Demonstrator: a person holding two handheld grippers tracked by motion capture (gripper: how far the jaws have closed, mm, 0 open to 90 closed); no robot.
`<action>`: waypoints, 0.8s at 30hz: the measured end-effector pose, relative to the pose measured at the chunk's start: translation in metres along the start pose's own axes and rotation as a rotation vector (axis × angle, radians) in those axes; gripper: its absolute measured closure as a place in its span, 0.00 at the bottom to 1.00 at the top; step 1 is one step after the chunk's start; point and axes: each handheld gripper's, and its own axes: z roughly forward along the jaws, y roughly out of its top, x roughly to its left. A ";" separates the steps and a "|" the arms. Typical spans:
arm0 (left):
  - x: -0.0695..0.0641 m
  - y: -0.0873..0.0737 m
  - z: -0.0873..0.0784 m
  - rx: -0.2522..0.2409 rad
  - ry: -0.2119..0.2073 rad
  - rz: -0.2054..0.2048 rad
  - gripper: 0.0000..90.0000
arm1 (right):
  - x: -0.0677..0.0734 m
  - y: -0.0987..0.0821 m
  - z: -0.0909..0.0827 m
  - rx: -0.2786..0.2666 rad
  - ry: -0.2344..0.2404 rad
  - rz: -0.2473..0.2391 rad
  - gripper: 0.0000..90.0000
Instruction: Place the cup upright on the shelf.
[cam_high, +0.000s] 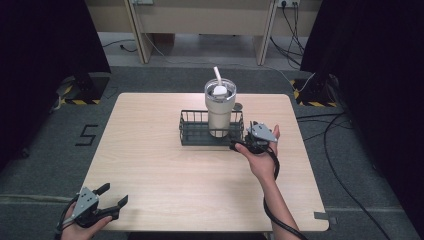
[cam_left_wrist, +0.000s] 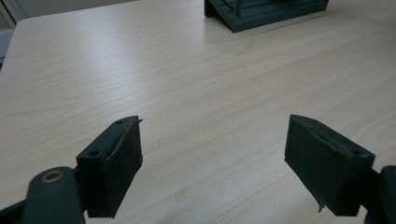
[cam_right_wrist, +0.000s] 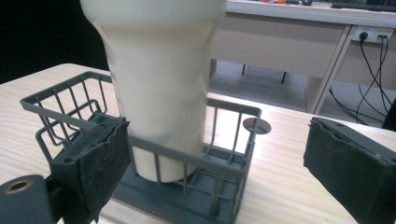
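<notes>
Black padded jaws of the right gripper (cam_right_wrist: 212, 158) stand wide apart at the bottom of its own view, grasping nothing, with the near corner of the grey wire basket (cam_right_wrist: 140, 144) between them and the cream tumbler (cam_right_wrist: 159, 79) upright inside it, filling the upper centre. The tumbler looks rigid, smooth and top-heavy, so its narrower lower body seems the best hold. Low at the left of the high view, the left gripper (cam_high: 112, 197) also gapes, idle.

- Tumbler (cam_right_wrist: 159, 84): smooth cream body, soft sheen.
- Wire basket (cam_right_wrist: 224, 163): matt grey coated metal.
- Table (cam_left_wrist: 196, 93): pale wood-grain laminate, slightly glossy.
- Jaw pads: rough matt black.
</notes>
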 end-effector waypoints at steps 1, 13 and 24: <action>0.000 0.000 0.000 0.000 0.000 0.000 0.20 | -0.003 -0.002 -0.003 0.001 -0.005 0.002 0.09; -0.001 0.000 0.000 -0.003 0.000 -0.004 0.20 | -0.017 -0.013 -0.021 0.017 -0.035 0.010 0.10; -0.001 0.000 0.000 -0.005 0.003 -0.004 0.20 | -0.030 -0.027 -0.041 0.028 -0.066 0.034 0.11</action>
